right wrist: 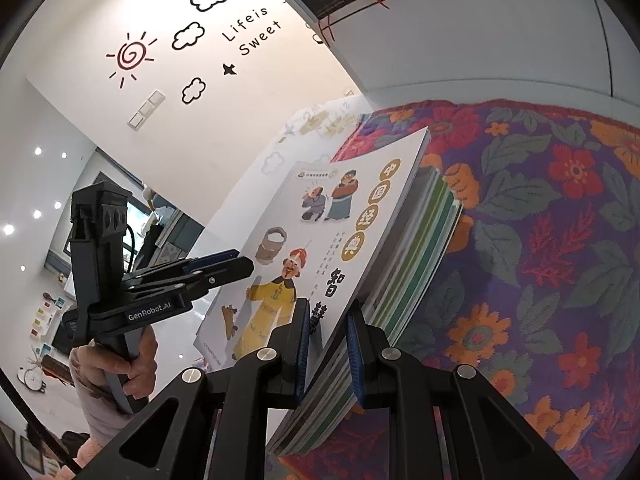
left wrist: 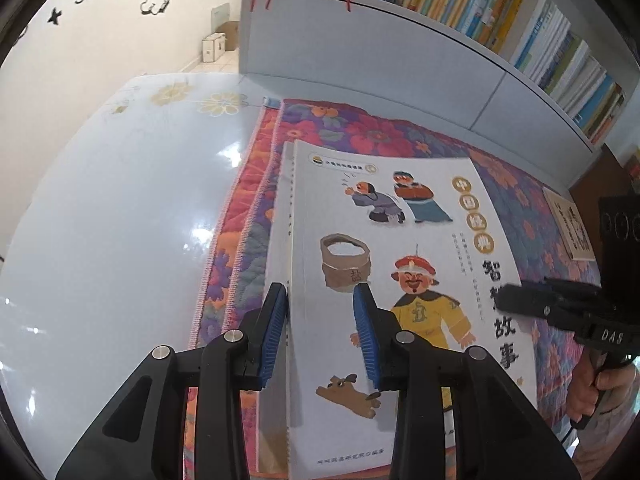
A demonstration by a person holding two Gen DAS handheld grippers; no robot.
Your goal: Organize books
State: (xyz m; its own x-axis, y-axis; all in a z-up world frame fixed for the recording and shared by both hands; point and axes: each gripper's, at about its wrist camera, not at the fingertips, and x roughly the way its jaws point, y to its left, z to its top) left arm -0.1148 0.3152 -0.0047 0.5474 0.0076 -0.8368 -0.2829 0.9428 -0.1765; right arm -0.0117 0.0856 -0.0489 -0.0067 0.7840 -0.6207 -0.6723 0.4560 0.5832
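My left tongs (left wrist: 320,312) straddle the near left edge of the stack of picture books (right wrist: 404,248), blue pads (left wrist: 276,332) standing a little apart with the top cover and the pages' edge between them, and I cannot tell whether they press on it. My right tongs (right wrist: 328,320) are clamped on the near right edge of the same stack, one pad above the cartoon cover (left wrist: 400,240) and one under the top books. The stack lies on the flowered quilt (right wrist: 540,240), below the white bookshelf (left wrist: 400,52).
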